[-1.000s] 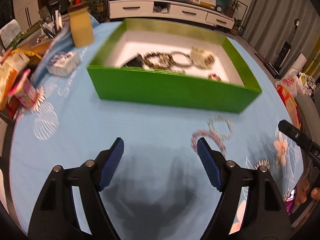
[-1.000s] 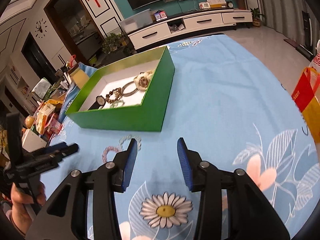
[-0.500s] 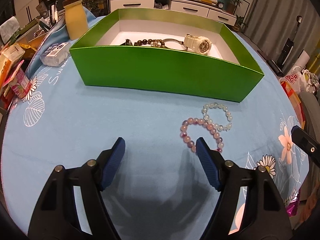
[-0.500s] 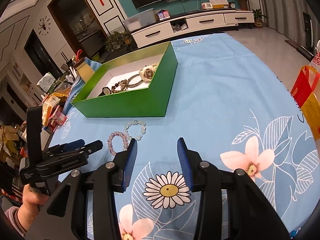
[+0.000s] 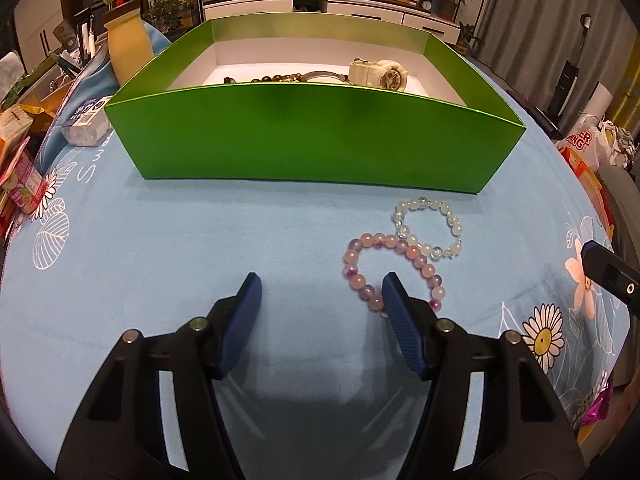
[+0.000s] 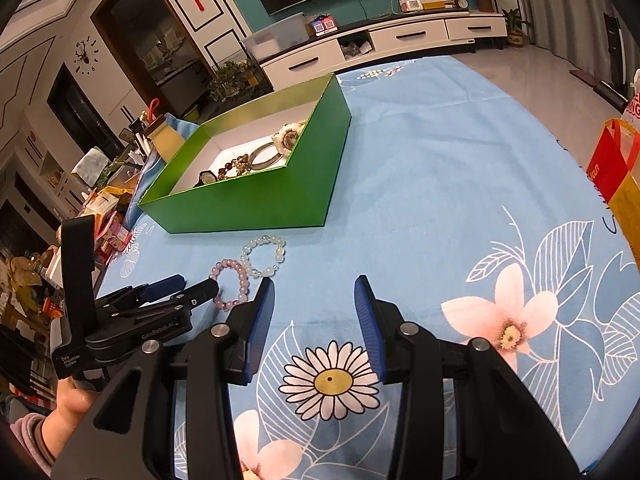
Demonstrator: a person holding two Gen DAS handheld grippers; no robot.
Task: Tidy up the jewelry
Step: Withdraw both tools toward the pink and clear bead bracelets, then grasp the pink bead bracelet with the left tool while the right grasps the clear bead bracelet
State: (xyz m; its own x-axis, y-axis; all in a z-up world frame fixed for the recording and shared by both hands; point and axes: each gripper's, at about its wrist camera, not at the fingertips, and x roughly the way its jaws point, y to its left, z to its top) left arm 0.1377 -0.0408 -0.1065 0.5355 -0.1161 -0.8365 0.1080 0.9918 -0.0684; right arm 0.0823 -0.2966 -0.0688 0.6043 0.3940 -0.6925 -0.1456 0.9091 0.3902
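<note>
A pink bead bracelet [image 5: 354,270] lies on the blue flowered cloth, touching a clear bead bracelet [image 5: 452,220] behind it. My left gripper [image 5: 322,280] hovers low over the cloth with its jaws closing. Its right fingertip sits at the pink bracelet's near arc and nothing is pinched between the pads. In the right wrist view the left gripper [image 6: 198,283] points at the pink bracelet [image 6: 230,264] and the clear bracelet [image 6: 278,256]. My right gripper [image 6: 314,284] stands open over a daisy print, holding nothing. The green box [image 5: 312,132] behind holds a white watch [image 5: 380,74], dark beads and a bangle.
A yellow bottle [image 5: 126,48], a clear plastic case [image 5: 86,126] and snack packs [image 5: 24,184] crowd the table's left side. A red and yellow bag [image 6: 612,168] stands off the right edge. A hand [image 6: 68,400] holds the left gripper.
My left gripper has sunk and come closer to the two bracelets, and its jaws have narrowed. The right gripper has hardly moved and keeps the same opening.
</note>
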